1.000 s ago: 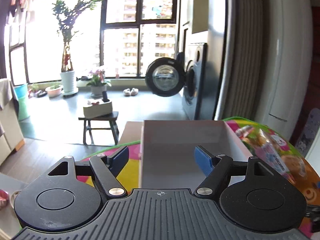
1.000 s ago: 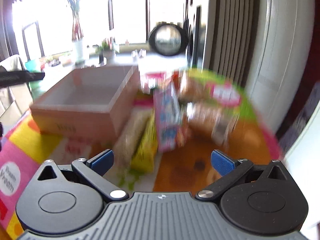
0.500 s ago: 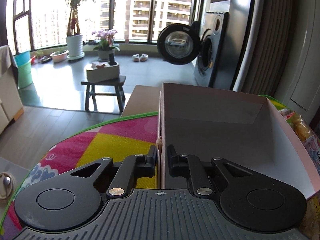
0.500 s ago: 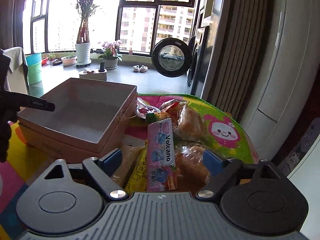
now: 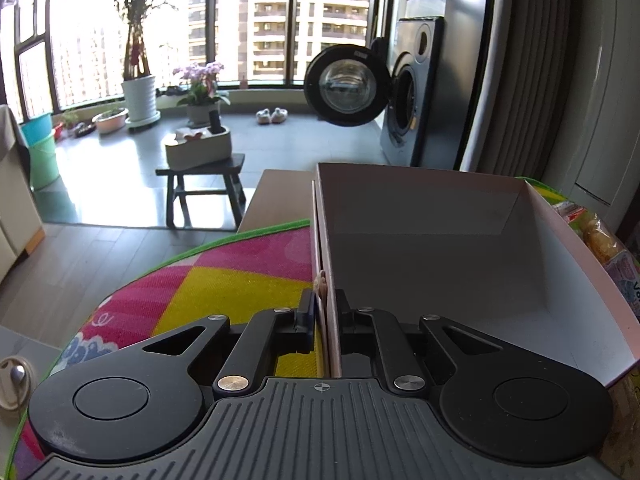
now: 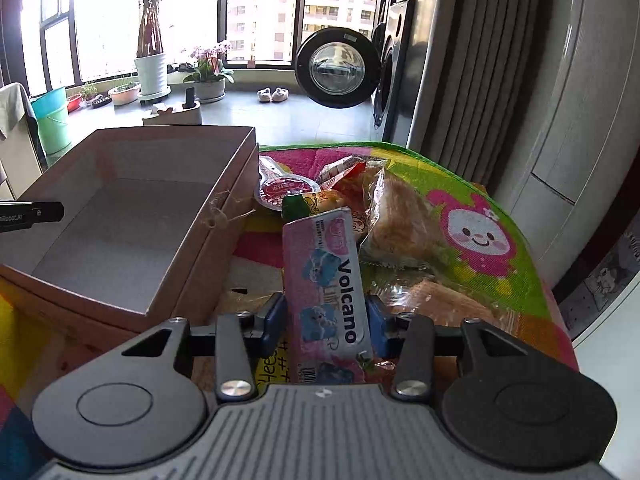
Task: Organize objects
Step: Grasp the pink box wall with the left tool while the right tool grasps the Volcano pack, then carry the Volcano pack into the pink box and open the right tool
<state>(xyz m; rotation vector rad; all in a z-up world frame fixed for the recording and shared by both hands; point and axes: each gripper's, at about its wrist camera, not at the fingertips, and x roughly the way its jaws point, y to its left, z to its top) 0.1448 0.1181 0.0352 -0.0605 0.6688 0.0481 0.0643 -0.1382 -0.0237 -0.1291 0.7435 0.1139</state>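
You were at the first pick of the sort: box [image 6: 132, 216] braced, first snack gripped, nothing inside the box yet. Your left tongs [image 5: 325, 316] were clamped shut on the box's near-left wall [image 5: 329, 280], one finger outside over the mat [image 5: 224, 280], the other inside against the white liner, so the box was pinned and shouldn't slide. Your right tongs [image 6: 325, 316] were narrowed onto the pink Volcano packet [image 6: 326, 280], blue pads touching both long edges near its lower half; looked like a real grip, though I couldn't tell whether the packet was clear of the pile underneath. The packet sat just right of the box, pointing away from the camera, on top of a yellow bag [image 6: 276, 364]. Beyond it, further right of the box: wrapped bread [image 6: 400, 224], a red-lidded jelly cup [image 6: 282, 190] near the box's far-right corner, and other wrappers I couldn't identify. All of it on the coloured mat covering the table. Next move, as I judged it: lift the packet straight up, carry it left over the box's right wall [image 6: 208, 240], lower it onto the floor of the box and release. Watch the twine tuft [image 6: 218, 210] on that wall, and the loose bags under the packet, which could drag along. Keep the left clamp on until release.
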